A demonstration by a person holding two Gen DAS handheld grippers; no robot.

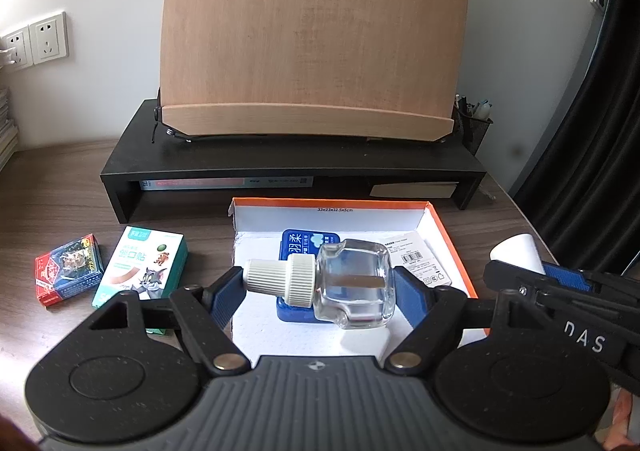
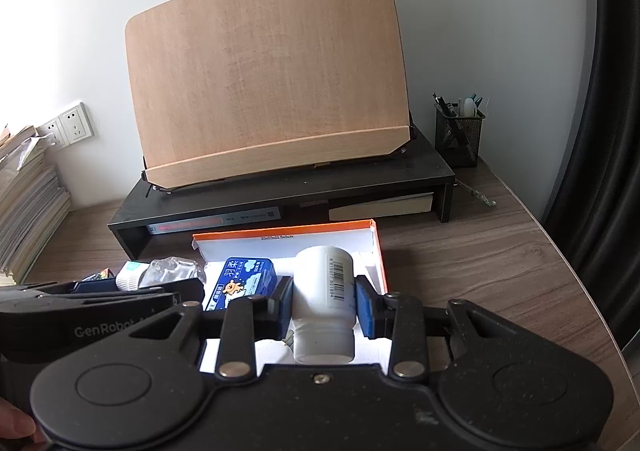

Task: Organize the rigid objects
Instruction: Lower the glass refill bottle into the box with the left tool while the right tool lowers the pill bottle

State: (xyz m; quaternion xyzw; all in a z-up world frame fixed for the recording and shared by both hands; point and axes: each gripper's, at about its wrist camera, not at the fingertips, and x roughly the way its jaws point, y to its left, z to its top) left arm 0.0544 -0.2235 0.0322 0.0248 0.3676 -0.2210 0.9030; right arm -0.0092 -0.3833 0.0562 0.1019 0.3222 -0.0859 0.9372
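Both claws are loaded and hang over the shallow orange-rimmed box [image 1: 448, 227] that sits on the desk [image 2: 480, 251] in front of the black monitor riser [image 1: 288, 167]. The left claw [image 1: 318, 285] grips a clear glass bottle [image 1: 354, 285] end to end, one pad on its ribbed cream cap [image 1: 280, 277] and the other on its base, so the bottle's long axis runs straight across the jaws, parallel to the box's far wall. It hangs above the blue tin [image 1: 308, 247] already lying in the box, near the box's left edge. The right claw [image 2: 323, 307] is closed on a white plastic bottle [image 2: 324, 291] at its waist; that bottle's long axis runs along the fingers, cap toward the camera, base toward the far wall, over the right half of the box. The coming set-down likely turns on this: each bottle is already over the box, so the move is mainly downward, with the glass one needing to clear the tin. Outside the box, toward the desk's left edge, a green plaster box [image 1: 140, 271] and a red card pack [image 1: 68, 269] still wait, nearer the left hand.
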